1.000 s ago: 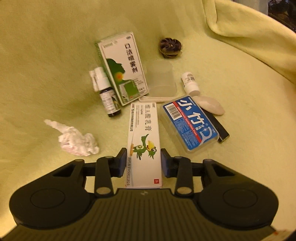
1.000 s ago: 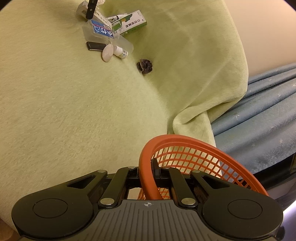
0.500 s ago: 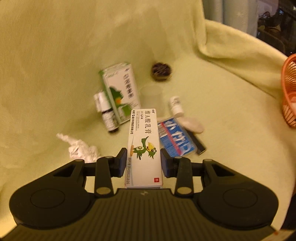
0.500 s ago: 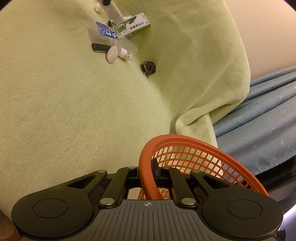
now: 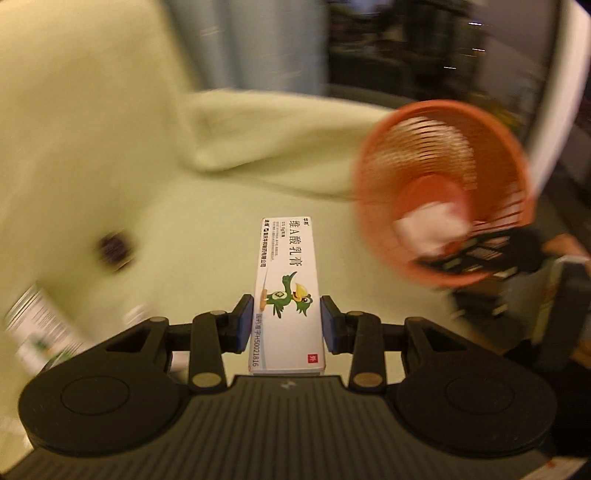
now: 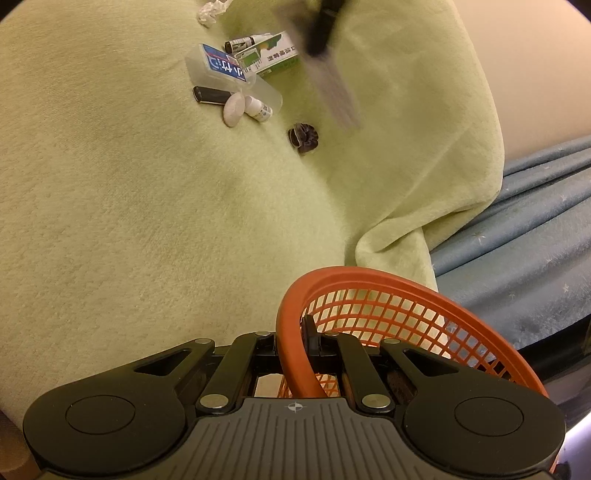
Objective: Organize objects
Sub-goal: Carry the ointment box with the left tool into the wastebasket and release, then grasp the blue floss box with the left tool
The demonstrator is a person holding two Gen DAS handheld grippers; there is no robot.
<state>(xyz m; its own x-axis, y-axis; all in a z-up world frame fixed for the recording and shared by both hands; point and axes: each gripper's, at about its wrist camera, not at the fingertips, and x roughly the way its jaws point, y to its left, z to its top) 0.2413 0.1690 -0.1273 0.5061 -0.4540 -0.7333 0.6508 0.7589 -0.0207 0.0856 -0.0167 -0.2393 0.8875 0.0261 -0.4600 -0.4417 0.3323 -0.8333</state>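
Observation:
My left gripper (image 5: 287,321) is shut on a long white ointment box with a green bird (image 5: 286,280), held in the air above the green blanket. Blurred in the right wrist view, that box (image 6: 334,98) and gripper hang over the pile. The orange mesh basket (image 5: 373,206) lies ahead to the right, with something white (image 5: 430,225) inside. My right gripper (image 6: 293,349) is shut on the basket's rim (image 6: 291,354). On the blanket remain a green-white box (image 6: 277,55), a blue-labelled clear case (image 6: 221,68), a dark spray bottle (image 6: 243,43), a small white bottle (image 6: 258,109) and a white oval (image 6: 233,109).
A dark scrunchie (image 6: 303,136) lies apart from the pile; a crumpled tissue (image 6: 208,11) sits at the far edge. A black stick (image 6: 210,95) is beside the oval. The green blanket (image 6: 147,206) folds down onto blue bedding (image 6: 524,236) at right.
My left gripper lifted the ointment box off the blanket and swung right, so the basket came into its view. The right gripper and the basket kept still.

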